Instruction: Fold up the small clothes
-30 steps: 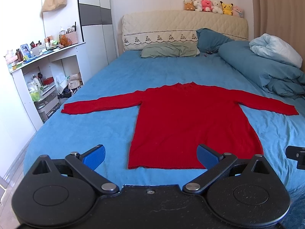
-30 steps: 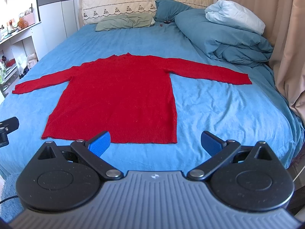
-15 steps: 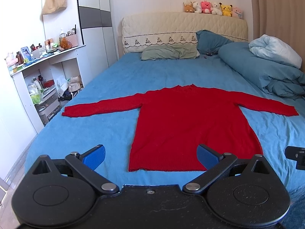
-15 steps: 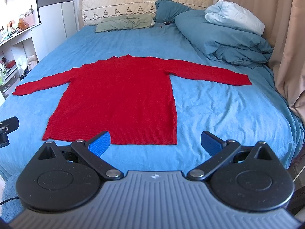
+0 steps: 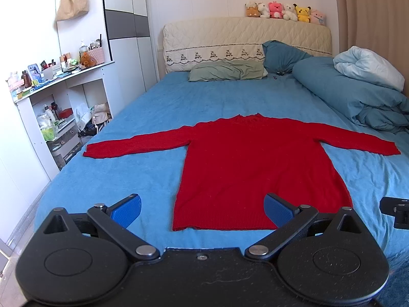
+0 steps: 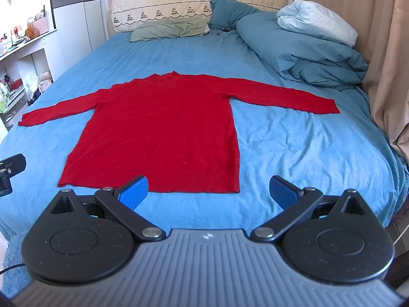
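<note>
A red long-sleeved sweater (image 5: 255,168) lies flat on the blue bed (image 5: 127,179), sleeves spread to both sides, hem toward me. It also shows in the right wrist view (image 6: 163,133). My left gripper (image 5: 202,211) is open and empty, held above the near bed edge by the hem's left corner. My right gripper (image 6: 208,193) is open and empty, above the near edge by the hem's right corner. Neither touches the sweater.
A rolled blue duvet (image 6: 306,51) and pillows (image 5: 227,70) lie at the bed's far end and right side. White shelves (image 5: 56,107) full of small items stand left of the bed. A curtain (image 6: 388,64) hangs on the right.
Both grippers have drifted slightly; the sweater sits a little lower in both views. The sweater has not moved on the bed and both grippers stay open.
</note>
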Motion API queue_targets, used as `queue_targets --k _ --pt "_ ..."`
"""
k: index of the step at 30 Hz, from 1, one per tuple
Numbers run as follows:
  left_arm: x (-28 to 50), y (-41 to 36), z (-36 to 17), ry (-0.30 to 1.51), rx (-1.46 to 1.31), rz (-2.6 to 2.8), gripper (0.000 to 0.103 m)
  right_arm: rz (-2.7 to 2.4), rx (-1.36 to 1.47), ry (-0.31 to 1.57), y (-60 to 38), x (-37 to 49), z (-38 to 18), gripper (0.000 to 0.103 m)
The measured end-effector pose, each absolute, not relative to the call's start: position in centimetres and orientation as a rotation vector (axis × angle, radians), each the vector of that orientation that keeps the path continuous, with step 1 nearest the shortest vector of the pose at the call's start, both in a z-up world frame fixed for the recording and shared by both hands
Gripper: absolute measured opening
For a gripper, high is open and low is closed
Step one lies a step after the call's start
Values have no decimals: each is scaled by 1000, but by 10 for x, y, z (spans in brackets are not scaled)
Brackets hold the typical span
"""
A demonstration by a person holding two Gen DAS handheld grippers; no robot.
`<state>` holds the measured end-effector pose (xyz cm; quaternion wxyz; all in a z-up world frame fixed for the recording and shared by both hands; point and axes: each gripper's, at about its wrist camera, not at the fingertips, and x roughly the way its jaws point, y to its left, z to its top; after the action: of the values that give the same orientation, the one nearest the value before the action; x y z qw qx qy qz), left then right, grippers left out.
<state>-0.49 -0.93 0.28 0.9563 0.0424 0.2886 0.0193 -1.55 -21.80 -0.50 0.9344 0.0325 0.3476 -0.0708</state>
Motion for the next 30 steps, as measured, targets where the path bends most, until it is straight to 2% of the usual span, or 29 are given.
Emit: queue_targets --k 30 --pt "-8 -6 6 575 77 36 103 -147 69 702 -216 -19 -4 103"
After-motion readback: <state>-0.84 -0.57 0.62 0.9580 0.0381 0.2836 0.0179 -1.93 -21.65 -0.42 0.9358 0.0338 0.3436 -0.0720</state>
